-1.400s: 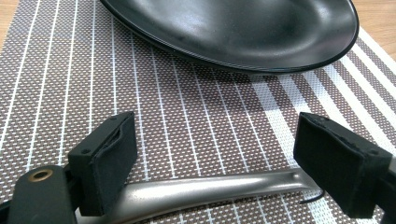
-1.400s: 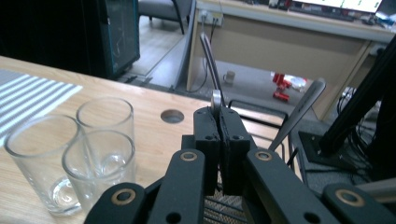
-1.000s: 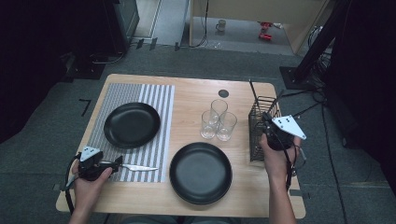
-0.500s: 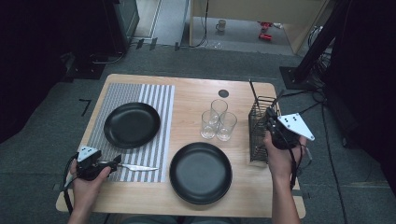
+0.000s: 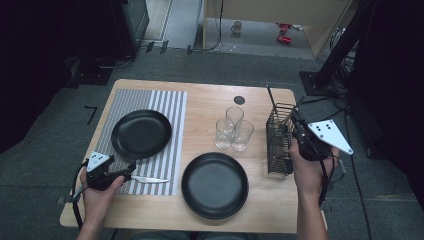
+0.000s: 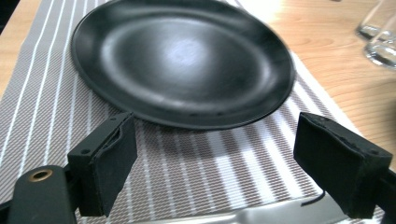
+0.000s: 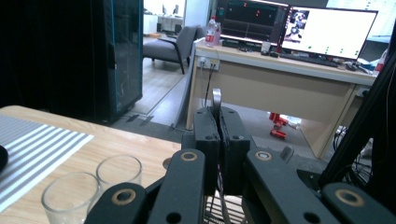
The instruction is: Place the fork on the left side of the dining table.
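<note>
Right claw (image 7: 218, 140) clamped on thin metal utensil handle (image 7: 216, 100), above wire caddy (image 5: 279, 145) at counter (image 5: 210, 102) right. Left claw (image 6: 224, 163) wide apart, empty, over knife (image 5: 147, 179) on striped mat (image 5: 172, 107), near black plate (image 6: 182, 60).

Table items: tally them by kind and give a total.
Black plates: 2
Clear glasses: 3
Striped placemat: 1
Knife: 1
Wire cutlery basket: 1
Total: 8
</note>
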{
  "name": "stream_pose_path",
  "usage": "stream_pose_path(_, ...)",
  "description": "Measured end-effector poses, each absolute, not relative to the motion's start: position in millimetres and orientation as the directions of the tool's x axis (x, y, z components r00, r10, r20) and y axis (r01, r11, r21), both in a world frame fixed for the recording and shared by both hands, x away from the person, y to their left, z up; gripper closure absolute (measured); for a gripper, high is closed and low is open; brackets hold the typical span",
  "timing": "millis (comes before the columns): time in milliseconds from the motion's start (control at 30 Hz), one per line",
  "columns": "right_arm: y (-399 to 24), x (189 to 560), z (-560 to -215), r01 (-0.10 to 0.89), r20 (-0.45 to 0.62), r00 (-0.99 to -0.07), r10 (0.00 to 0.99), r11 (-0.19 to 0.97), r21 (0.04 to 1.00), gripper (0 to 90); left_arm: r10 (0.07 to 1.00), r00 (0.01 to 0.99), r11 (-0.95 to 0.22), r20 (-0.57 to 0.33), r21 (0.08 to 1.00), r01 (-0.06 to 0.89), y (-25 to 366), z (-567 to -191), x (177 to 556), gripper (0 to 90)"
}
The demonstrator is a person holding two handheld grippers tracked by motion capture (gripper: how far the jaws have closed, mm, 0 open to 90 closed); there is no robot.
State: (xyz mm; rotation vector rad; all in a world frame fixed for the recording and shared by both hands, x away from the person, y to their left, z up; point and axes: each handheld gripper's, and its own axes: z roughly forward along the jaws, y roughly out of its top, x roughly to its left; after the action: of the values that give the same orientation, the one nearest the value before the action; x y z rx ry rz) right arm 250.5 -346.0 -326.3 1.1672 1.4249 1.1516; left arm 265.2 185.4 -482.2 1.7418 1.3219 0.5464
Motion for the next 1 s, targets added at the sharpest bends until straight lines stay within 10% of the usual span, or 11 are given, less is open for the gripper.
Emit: stream_pose_path(1000, -293, 242, -309, 0.074, -0.088, -0.241, 0.967, 0.109, 0.991, 88.8, 0.842, 0.524, -0.161, -0.129, 0.867, 0.472, 104, -455, 269, 13.9)
